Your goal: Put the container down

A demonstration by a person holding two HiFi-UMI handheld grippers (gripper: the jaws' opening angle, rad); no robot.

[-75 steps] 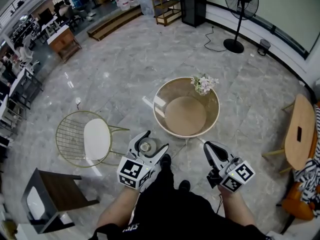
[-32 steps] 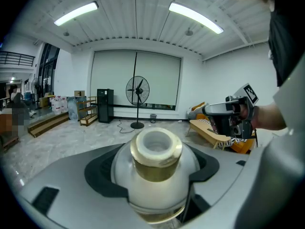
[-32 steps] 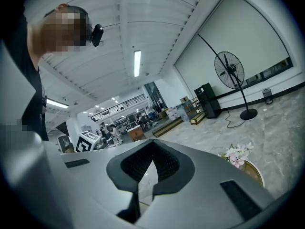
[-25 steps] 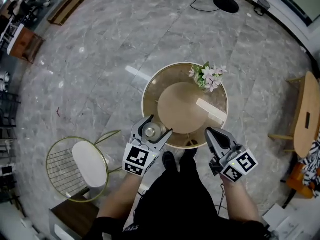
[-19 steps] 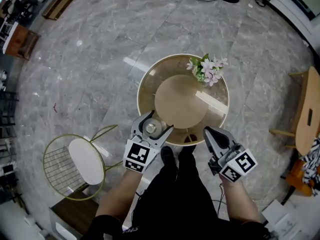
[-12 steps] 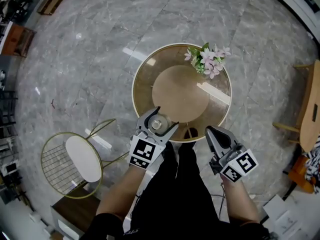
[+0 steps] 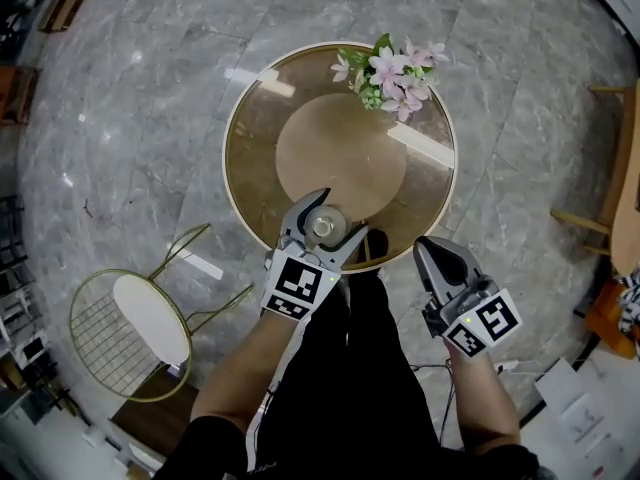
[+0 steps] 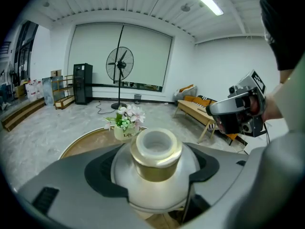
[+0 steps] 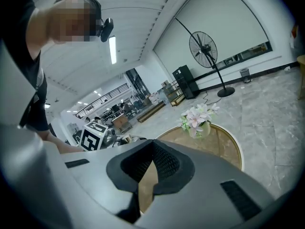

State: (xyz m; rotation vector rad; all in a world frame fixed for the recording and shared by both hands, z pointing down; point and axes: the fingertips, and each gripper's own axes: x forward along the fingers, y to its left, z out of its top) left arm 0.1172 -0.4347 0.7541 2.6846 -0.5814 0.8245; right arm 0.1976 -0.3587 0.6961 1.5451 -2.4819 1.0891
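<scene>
— What's closest in?

— Two bare forearms over black trousers, a tool in each fist. The left hand-held gripper [image 7: 334, 217] is clamped round the container [image 7: 323, 229], a rounded silver body with a gold neck and a pale top, its belly seated in the dark pads on both sides. The right hand-held gripper [image 7: 431, 249] has its jaws drawn in to a narrow slit with nothing between them, and it hangs off the near right edge of the bench [image 7: 252, 158].

— And the container, is it down?

— It sits over the near rim of the bench, upright. I cannot tell whether its base touches the glass.

— Describe that surface.

— Round, with a brownish glass top and a thin gold rim. A smaller tan disc shows through the middle, and bright streaks of light lie across the glass. At the far edge stands a small pot of pink and white flowers [image 7: 385, 66], well apart from the container.

— Around it?

— Grey veined stone floor [image 7: 140, 88], polished enough to catch the lights. To the left is a gold wire chair [image 7: 140, 320] with a white seat pad. To the right is a low wooden table [image 8: 193, 109] on splayed legs.

— Further off?

— A tall pedestal fan [image 8: 119, 64] stands before a wide pale wall panel, with a black cabinet [image 8: 82, 82] to its left. A long strip light [image 8: 202, 1] runs across the ribbed white ceiling.
</scene>
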